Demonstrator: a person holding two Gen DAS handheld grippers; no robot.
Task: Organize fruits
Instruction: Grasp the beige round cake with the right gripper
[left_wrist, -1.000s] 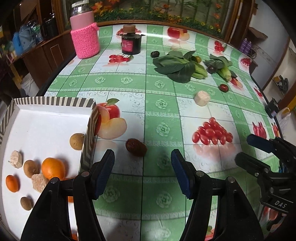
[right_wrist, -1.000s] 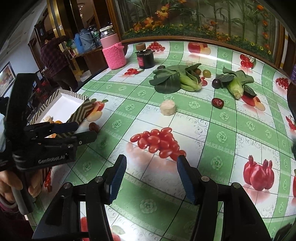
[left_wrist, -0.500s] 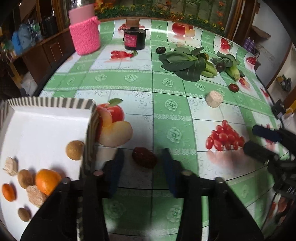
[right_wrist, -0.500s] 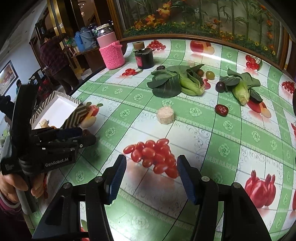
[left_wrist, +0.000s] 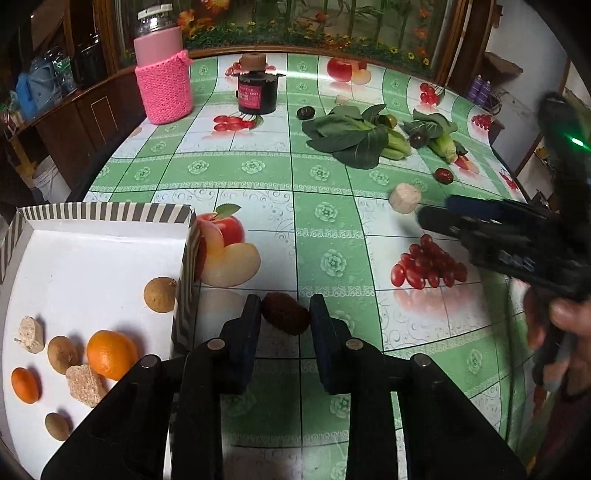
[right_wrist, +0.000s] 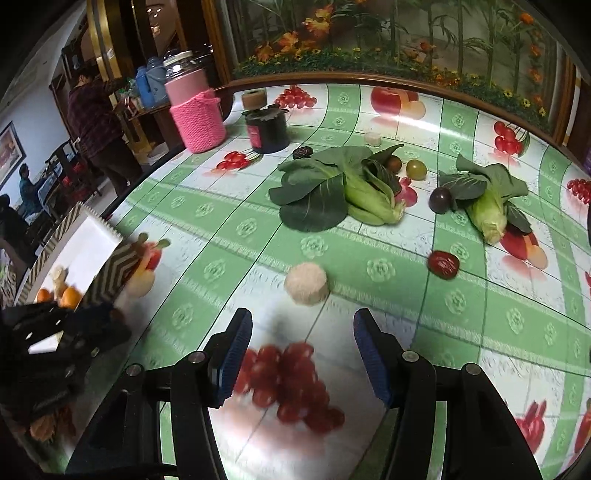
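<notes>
Green-and-white checked oilcloth printed with fruit covers the table (left_wrist: 325, 177), and a striped tray (left_wrist: 184, 266) sits at its near left corner with oranges and small brown fruits already inside. Our left gripper (left_wrist: 285, 314) has its jaws drawn in narrow around a dark brown fruit (left_wrist: 286, 313) lying on the cloth just beside the tray wall; the 2 pads appear to press its sides, so we judge it gripped but not yet lifted. To do this step well, we should lift straight up until the fruit clears the striped wall, carry it across to bare white floor away from the orange (left_wrist: 110, 354), and loosen the pads only when it is low, since a rounded fruit may roll. The grip looks to sit near the pad tips, so a slow lift would guard against it slipping out. Our left hand tilts steeply downward over the fruit. Our right gripper (right_wrist: 303, 350) also angles down, its jaws standing wide with nothing between them, hovering over printed cherry tomatoes and near a pale cake-like puck (right_wrist: 306, 282); a red date (right_wrist: 443, 264) and a dark plum (right_wrist: 440, 199) lie further off, well apart from the tray.
</notes>
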